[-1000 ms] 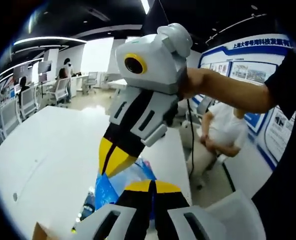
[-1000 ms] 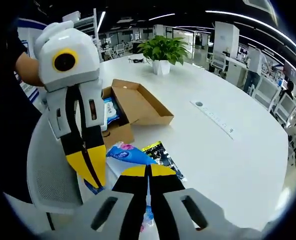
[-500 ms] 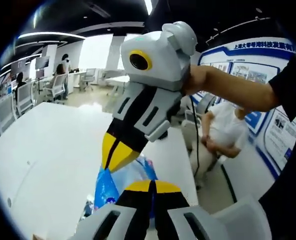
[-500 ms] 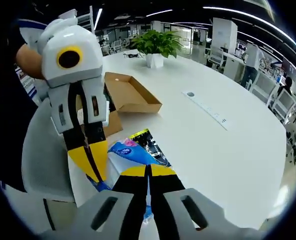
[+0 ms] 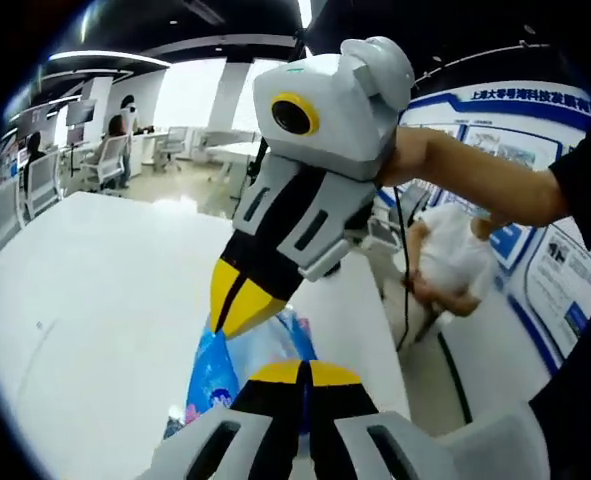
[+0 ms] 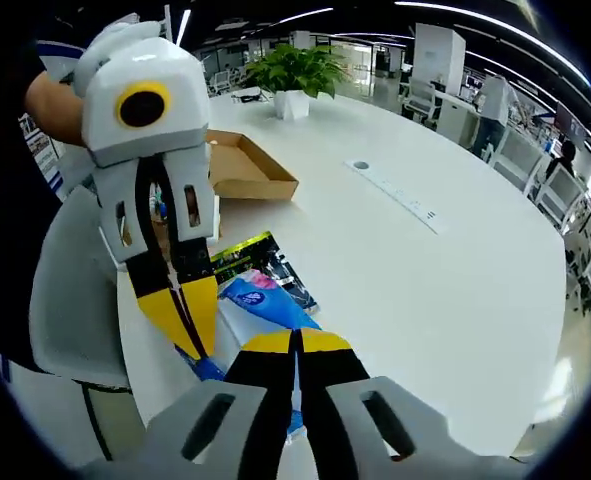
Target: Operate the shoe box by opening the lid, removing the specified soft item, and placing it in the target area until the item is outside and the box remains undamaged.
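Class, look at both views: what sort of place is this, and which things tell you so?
Most likely an open-plan office or lab: a big white table, desks with office chairs behind, wall display boards and a potted plant.

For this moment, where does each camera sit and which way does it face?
Left gripper view: rides the left hand-held gripper, facing across the white table toward a poster wall; the right hand-held gripper and a forearm enter from the right.
Right gripper view: rides the right hand-held gripper, facing the cardboard box and potted plant; the left hand-held gripper enters from the left.
Shared: both show the blue soft pack at the closed jaws.
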`<state>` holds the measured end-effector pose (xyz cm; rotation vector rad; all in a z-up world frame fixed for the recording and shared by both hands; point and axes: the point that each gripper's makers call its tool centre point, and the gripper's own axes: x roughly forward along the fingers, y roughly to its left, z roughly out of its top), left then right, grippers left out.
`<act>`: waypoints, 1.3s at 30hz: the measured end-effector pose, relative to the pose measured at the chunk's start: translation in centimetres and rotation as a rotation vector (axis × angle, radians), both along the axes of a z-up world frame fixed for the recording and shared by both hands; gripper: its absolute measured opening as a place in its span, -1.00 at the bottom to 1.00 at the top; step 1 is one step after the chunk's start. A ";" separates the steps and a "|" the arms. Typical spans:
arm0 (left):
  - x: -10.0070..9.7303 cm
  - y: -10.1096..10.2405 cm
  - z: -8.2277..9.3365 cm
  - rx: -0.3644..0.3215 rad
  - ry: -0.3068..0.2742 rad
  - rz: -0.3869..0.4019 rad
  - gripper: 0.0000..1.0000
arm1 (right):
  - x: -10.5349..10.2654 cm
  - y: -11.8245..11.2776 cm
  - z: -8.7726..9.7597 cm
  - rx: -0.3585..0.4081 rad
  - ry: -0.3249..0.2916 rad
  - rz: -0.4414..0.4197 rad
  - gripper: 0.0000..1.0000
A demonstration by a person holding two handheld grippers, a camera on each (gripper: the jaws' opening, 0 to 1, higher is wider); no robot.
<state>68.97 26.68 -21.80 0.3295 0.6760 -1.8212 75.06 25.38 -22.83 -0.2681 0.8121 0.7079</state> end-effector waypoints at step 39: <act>0.2 -5.1 -6.8 0.097 0.016 -0.013 -1.00 | 0.4 -5.8 -6.6 -0.127 0.064 -0.085 -1.00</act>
